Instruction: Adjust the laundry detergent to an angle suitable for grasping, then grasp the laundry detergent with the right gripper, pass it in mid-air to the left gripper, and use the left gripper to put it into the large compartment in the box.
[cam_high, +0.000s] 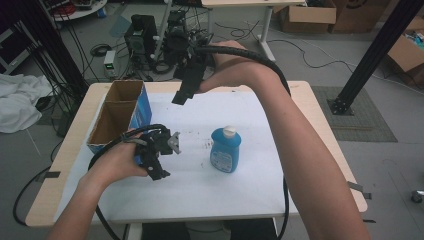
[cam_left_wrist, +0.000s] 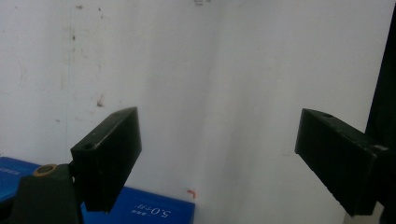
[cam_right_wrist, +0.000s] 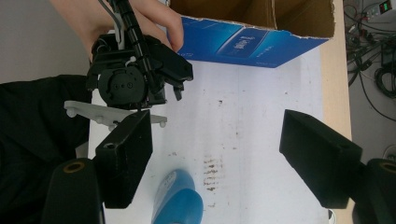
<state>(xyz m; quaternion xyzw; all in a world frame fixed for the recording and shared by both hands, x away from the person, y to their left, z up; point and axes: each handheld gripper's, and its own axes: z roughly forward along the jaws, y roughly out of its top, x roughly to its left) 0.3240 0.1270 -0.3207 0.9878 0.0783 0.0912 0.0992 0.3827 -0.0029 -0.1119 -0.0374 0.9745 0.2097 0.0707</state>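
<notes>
A blue bottle with a white cap (cam_high: 225, 150) stands upright near the middle of the white sheet; in the right gripper view the bottle (cam_right_wrist: 180, 198) lies below and between the jaws. An open blue cardboard box (cam_high: 120, 117) sits at the table's left. My left gripper (cam_high: 155, 160) is held low just right of the box, left of the bottle, open and empty (cam_left_wrist: 219, 158), with the box's blue side (cam_left_wrist: 154, 210) at its lower left. My right gripper (cam_high: 182, 95) hangs high over the far side of the sheet, open (cam_right_wrist: 217, 158), looking down on the left gripper (cam_right_wrist: 135, 77) and box (cam_right_wrist: 252, 37).
The wooden table (cam_high: 320, 130) carries a stained white sheet (cam_high: 200, 195) with free room at the front and right. Cables and electronics (cam_high: 145, 35) crowd the floor beyond the far edge. Cardboard boxes (cam_high: 307, 15) and a black frame post (cam_high: 370, 55) stand at the right.
</notes>
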